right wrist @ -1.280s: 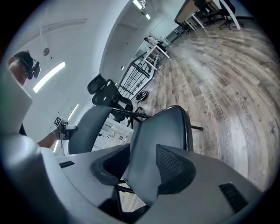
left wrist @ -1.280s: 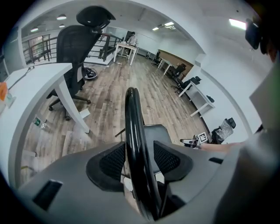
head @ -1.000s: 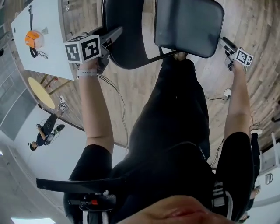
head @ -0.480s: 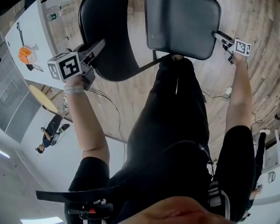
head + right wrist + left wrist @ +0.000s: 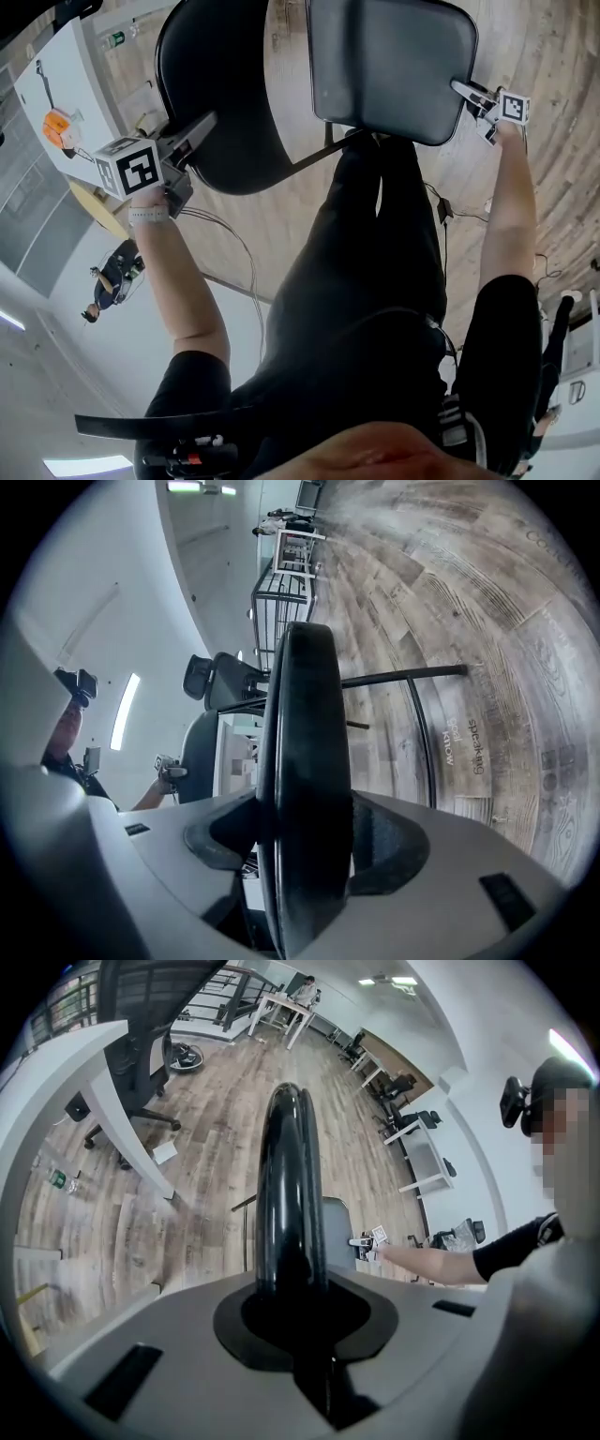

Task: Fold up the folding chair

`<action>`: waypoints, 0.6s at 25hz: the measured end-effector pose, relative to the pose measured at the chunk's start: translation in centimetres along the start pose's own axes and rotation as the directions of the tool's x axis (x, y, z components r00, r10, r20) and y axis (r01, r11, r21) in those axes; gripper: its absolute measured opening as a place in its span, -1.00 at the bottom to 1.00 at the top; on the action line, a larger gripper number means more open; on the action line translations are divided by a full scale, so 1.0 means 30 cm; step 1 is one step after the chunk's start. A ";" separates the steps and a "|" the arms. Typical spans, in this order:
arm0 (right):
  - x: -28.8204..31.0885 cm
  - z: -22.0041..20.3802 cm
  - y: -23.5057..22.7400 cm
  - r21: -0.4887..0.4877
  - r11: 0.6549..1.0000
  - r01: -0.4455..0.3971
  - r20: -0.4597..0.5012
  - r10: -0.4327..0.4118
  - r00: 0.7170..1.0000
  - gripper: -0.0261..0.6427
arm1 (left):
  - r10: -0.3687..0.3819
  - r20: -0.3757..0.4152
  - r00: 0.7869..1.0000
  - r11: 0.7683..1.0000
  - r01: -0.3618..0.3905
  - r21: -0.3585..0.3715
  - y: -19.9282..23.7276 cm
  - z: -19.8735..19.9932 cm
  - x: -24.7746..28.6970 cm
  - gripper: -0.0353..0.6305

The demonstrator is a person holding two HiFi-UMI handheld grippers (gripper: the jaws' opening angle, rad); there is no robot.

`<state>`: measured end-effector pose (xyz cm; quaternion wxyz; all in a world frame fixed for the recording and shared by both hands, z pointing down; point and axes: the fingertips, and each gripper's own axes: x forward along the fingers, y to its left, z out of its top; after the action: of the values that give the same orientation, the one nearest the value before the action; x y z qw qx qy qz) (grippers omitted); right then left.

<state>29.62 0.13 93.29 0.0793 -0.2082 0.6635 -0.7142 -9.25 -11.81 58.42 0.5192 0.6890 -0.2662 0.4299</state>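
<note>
Left claw (image 5: 204, 124) is closing, clamped on the rim of the black backrest (image 5: 220, 84), near left. Right claw (image 5: 466, 91) is closing too, biting the seat (image 5: 389, 61) at its right corner. The folding chair (image 5: 314, 155) is just beyond the person's legs (image 5: 375, 244), over the wood floor (image 5: 272, 202). A white counter (image 5: 70, 84) is far left.
</note>
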 end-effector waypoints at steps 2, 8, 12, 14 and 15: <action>0.000 0.003 0.008 -0.007 1.000 -0.024 0.003 0.024 1.000 -0.11 | 0.008 -0.010 1.000 1.000 -0.008 -0.006 0.000 -0.003 0.004 -0.75; 0.013 -0.002 0.022 -0.013 0.999 -0.034 0.002 0.034 0.999 -0.12 | 0.046 -0.043 0.998 0.999 -0.046 -0.008 0.011 -0.006 -0.003 -0.75; 0.018 0.007 0.067 -0.015 0.998 -0.061 -0.004 0.061 0.998 -0.14 | 0.044 -0.039 0.998 0.999 -0.044 -0.017 -0.008 -0.012 -0.018 -0.75; 0.023 -0.007 0.094 0.012 0.998 -0.066 -0.007 0.066 0.998 -0.15 | 0.055 -0.041 0.998 0.998 -0.055 -0.004 -0.021 -0.009 -0.038 -0.75; 0.027 -0.017 0.109 0.019 0.997 -0.070 -0.011 0.070 0.997 -0.16 | 0.060 -0.044 0.997 0.998 -0.060 0.002 -0.025 -0.009 -0.049 -0.75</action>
<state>28.16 -0.08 90.24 0.1024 -0.1798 0.6643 -0.7183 -9.45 -11.43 56.80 0.5115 0.6714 -0.2751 0.4603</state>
